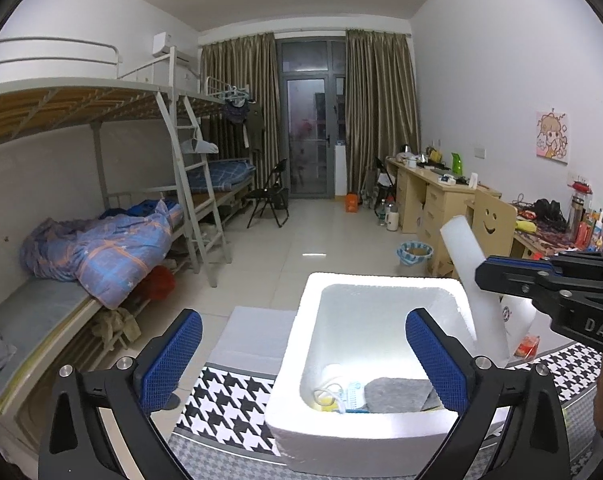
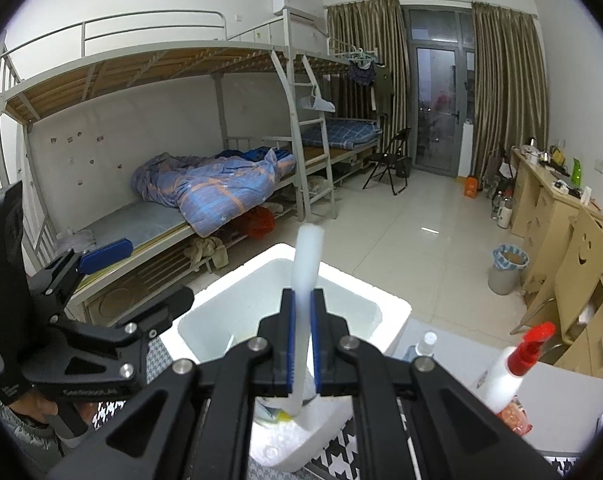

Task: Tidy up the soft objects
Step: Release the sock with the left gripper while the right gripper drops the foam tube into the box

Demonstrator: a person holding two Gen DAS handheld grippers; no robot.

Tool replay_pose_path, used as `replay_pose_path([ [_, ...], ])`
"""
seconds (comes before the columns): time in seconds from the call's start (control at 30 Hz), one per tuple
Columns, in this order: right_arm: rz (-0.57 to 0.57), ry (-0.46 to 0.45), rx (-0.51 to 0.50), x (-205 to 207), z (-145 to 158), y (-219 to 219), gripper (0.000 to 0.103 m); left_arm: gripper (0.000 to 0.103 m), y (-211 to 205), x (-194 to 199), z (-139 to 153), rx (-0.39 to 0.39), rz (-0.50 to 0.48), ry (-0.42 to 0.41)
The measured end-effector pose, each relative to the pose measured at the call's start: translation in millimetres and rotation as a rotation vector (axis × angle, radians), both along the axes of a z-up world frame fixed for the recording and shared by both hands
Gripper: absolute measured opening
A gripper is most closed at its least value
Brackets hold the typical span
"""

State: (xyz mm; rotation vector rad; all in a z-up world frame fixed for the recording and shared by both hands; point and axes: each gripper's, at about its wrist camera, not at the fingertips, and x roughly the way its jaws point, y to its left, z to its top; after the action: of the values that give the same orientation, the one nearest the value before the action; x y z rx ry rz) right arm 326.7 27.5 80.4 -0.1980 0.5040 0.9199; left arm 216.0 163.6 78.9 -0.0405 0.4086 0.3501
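A white foam box (image 1: 381,280) stands open on a houndstooth-covered table (image 1: 229,404). At its bottom lie a grey cloth (image 1: 397,394) and a white cable with a small packet (image 1: 341,396). My left gripper (image 1: 303,320) is open, its blue pads (image 1: 173,360) wide apart over the box's near end, with nothing between them. My right gripper (image 2: 301,300) is shut on a white foam sheet (image 2: 307,256), held upright on edge above the box (image 2: 397,308). In the left wrist view that sheet (image 1: 461,240) slants up at the box's right rim, with the right gripper (image 1: 481,276) coming in from the right. The left gripper (image 2: 141,276) shows at the left of the right wrist view.
A flat white foam board (image 1: 257,340) lies left of the box. A spray bottle with a red nozzle (image 2: 513,368) and a small bottle (image 2: 425,342) stand right of it. Bunk beds (image 1: 101,248) line the left wall, wooden desks (image 1: 429,196) the right, with a bin (image 1: 415,252) on the floor.
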Motion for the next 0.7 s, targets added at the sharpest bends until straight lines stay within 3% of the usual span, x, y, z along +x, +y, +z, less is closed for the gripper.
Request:
replay_pose_path([
  [0.47,-0.006,0.033,-0.024,8.9,-8.5,16.0,0.010,0.102,13.9,-3.6,-6.6,-0.013,0.025,0.004],
  [0.6,-0.009,0.048,-0.031,13.7,-12.1,18.6,0.015,0.102,16.3,-3.6,-9.5,-0.016,0.025,0.009],
  [0.67,-0.011,0.052,-0.037,15.5,-12.9,19.5,0.033,0.102,17.6,-4.2,-10.8,-0.018,0.028,0.009],
  [0.7,-0.013,0.056,-0.033,16.2,-13.4,18.8,0.054,0.102,18.7,-3.4,-11.3,-0.020,0.029,0.011],
])
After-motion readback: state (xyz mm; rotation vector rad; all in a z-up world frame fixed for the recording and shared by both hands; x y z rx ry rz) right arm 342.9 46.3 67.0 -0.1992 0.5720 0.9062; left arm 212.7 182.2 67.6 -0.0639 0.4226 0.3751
